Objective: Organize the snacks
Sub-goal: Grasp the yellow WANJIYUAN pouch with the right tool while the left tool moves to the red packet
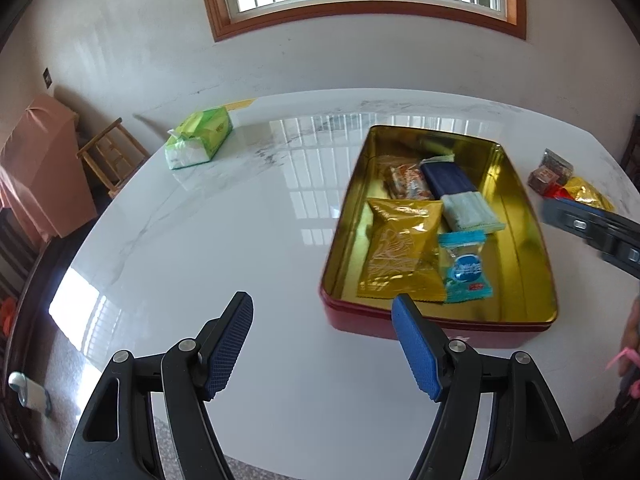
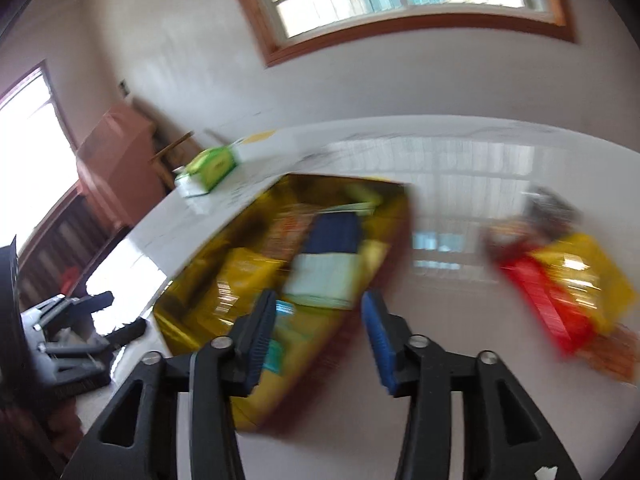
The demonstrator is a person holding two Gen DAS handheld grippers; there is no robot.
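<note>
A red tin with a gold inside point(image 1: 520, 248) sits on the white marble table point(image 1: 240, 220). In it lie a gold packet point(image 1: 400, 252), a light blue packet point(image 1: 466, 268), a pale green packet point(image 1: 472, 212), a dark blue bar point(image 1: 448, 178) and an orange-and-white packet point(image 1: 408, 182). My left gripper point(image 1: 322, 308) hovers open and empty in front of the tin's near left corner. My right gripper point(image 2: 318, 304) stands open with nothing between its fingers, above the tin's point(image 2: 392, 216) near right edge. Loose snacks, red point(image 2: 548, 300), gold point(image 2: 580, 276) and dark point(image 2: 548, 208), lie right of the tin; this view is blurred.
A green tissue pack point(image 1: 200, 136) lies at the table's far left. A wooden chair point(image 1: 108, 152) and a pink-covered box point(image 1: 36, 168) stand beyond the left edge. The right gripper's body point(image 1: 596, 228) shows at the right of the left wrist view, near more loose snacks point(image 1: 560, 176).
</note>
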